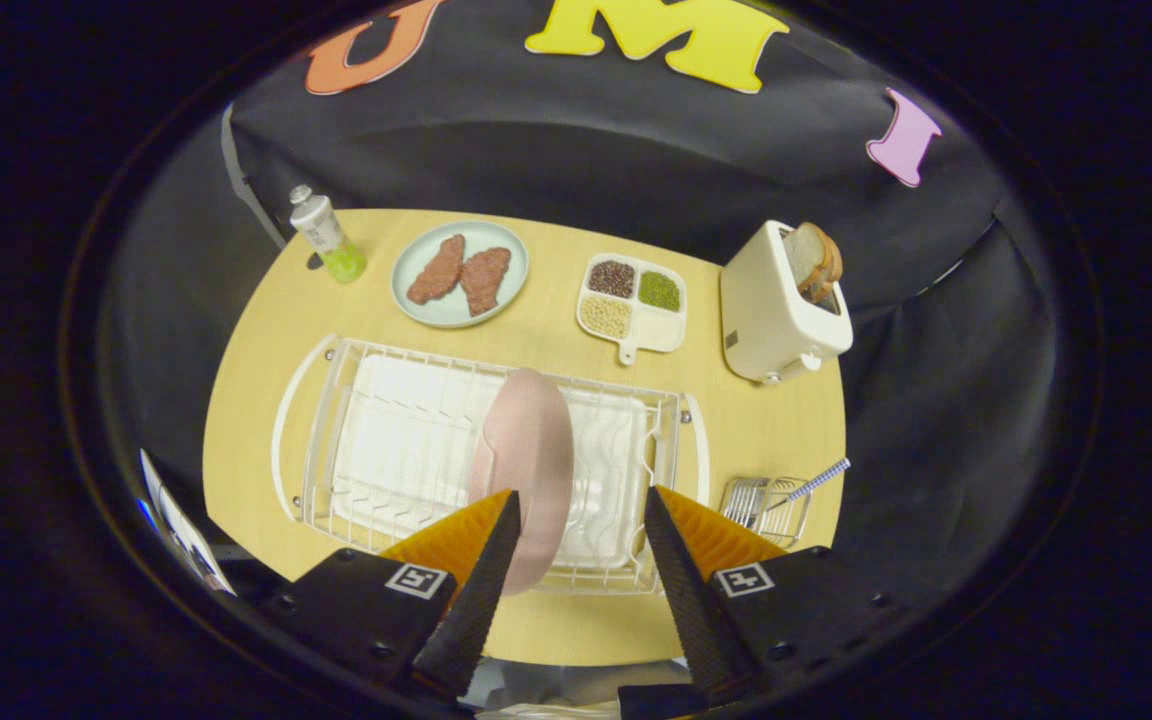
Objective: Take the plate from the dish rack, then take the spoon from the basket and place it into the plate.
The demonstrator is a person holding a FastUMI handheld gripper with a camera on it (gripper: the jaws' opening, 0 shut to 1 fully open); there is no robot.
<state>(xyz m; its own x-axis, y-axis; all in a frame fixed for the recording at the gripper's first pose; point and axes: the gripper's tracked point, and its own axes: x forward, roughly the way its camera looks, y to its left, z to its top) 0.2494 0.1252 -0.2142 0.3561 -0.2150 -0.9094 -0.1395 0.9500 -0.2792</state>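
1. On the pale wooden table (266, 330) stands a white wire dish rack (336, 440) over a white ribbed drip tray, and a smooth, matte pink plate (528, 450) stands on edge in its slots, near the middle.
2. Just right of the rack sits a small wire basket (751, 500); a spoon (811, 487) leans in it, its ridged silvery handle slanting up and outward.
3. Beyond the rack lie a pale blue-green round plate with two brown breaded cutlets (460, 272), a white four-part dish (633, 305) of dark, green and cream grains, and a clear bottle (326, 235) with green liquid at its base.
4. A glossy cream toaster (776, 310) holds sliced bread in its slot.
5. The gripper (576, 515) hangs above the rack's near edge with its black ridged fingers (481, 590), backed in orange, spread wide; it grips nothing. The pink plate's lower edge shows between them, closer to the left finger, and I cannot tell whether that finger touches it.
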